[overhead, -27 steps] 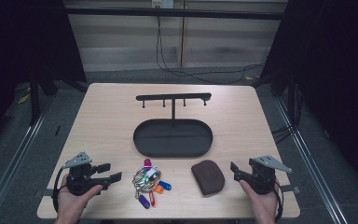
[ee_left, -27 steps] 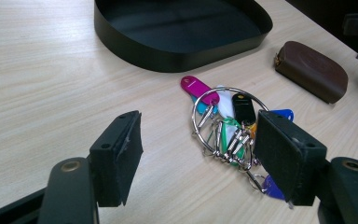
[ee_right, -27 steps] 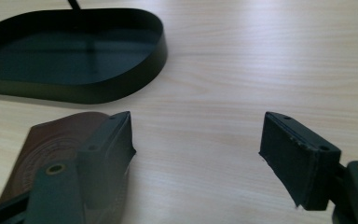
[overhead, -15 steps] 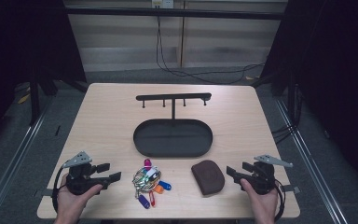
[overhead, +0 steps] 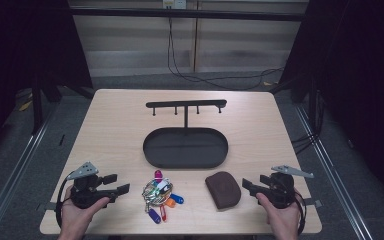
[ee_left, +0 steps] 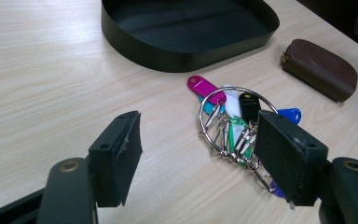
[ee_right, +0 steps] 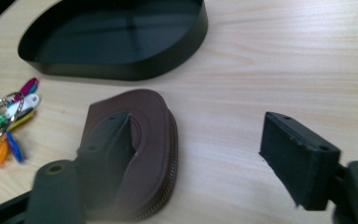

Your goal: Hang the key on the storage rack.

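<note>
light wooden table [overhead: 110, 125], pale grain, rectangular, rounded corners. directly on it: one black oval tray [overhead: 185, 148], shallow-walled, sat near the centre, with a thin post rising at its far rim to a black crossbar with small pegs [overhead: 186, 104]; one bunch of keys [overhead: 159, 193] on a metal ring with coloured tags in pink, blue, orange, white and green, lay near the front edge, just in front of the tray's left half; one brown zipped pouch [overhead: 223, 189], lay flat to the right of the keys, apart from them and from the tray
</note>
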